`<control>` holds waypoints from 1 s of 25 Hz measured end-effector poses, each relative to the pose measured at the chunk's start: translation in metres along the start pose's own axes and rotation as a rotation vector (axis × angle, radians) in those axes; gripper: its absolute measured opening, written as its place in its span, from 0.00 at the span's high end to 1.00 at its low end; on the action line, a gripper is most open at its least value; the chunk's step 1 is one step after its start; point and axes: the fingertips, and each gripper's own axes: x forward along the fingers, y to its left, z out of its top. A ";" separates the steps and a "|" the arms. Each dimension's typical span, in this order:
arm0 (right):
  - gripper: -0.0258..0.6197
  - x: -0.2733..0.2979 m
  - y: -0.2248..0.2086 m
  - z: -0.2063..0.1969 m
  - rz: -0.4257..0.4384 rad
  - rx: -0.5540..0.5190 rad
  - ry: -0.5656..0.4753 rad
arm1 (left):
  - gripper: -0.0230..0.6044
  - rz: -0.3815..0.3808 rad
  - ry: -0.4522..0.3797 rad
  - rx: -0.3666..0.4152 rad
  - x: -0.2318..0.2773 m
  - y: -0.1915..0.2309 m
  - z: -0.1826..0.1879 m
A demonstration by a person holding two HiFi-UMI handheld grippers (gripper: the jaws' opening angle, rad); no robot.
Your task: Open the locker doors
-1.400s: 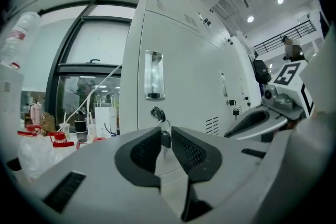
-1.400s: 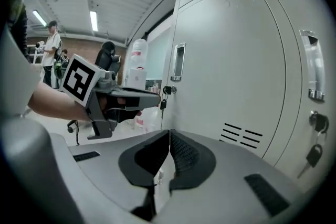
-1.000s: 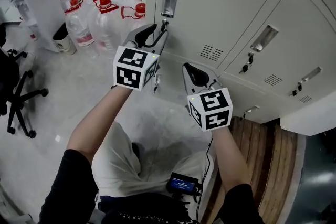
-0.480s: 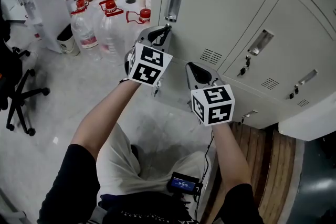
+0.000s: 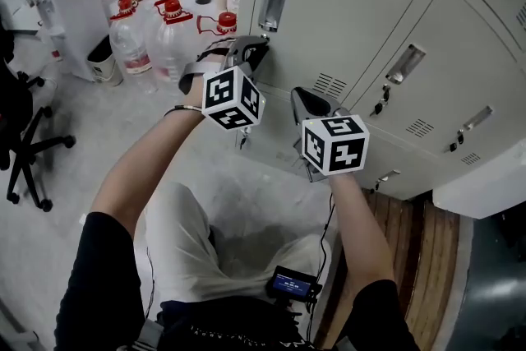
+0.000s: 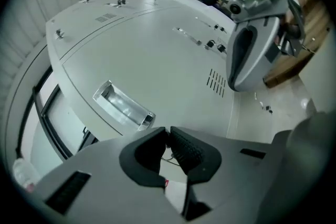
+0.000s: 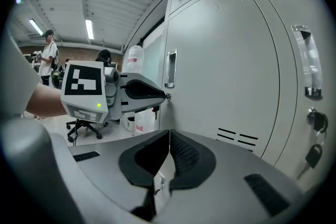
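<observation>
The grey locker door (image 5: 345, 4) has a recessed metal handle (image 5: 272, 7) with a lock just below it. My left gripper (image 5: 258, 43) is at that lock, and its jaws have just been closing on the small key (image 7: 167, 96) that sticks out of the door. In the left gripper view the pads (image 6: 181, 147) pinch together right under the handle (image 6: 123, 106). My right gripper (image 5: 296, 97) is shut on nothing. It hovers to the right of the left one, close to the door's vent slots (image 5: 331, 84) without touching the door.
More locker doors with handles (image 5: 408, 62) and hanging keys (image 5: 382, 105) stand to the right. Large water bottles (image 5: 168, 33) crowd the floor left of the lockers. An office chair (image 5: 25, 144) is at far left, and wood flooring (image 5: 419, 242) at lower right.
The left gripper's jaws went from wide open to closed at the lock below the handle, then the gripper rolled, turning its marker cube. The right gripper stayed put.
</observation>
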 end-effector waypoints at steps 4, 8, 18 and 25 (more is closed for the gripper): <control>0.91 0.002 -0.004 0.005 0.006 0.025 0.001 | 0.89 -0.033 0.019 0.201 0.000 -0.003 0.000; 0.91 0.003 -0.003 0.011 0.002 0.018 -0.003 | 0.89 -0.049 0.062 0.442 0.000 -0.007 -0.001; 0.91 -0.002 0.002 0.017 -0.001 0.002 -0.011 | 0.89 -0.095 0.063 0.622 -0.004 -0.013 -0.001; 0.91 0.002 0.001 0.029 0.006 -0.025 -0.034 | 0.75 -0.157 -0.017 0.146 -0.018 -0.004 -0.002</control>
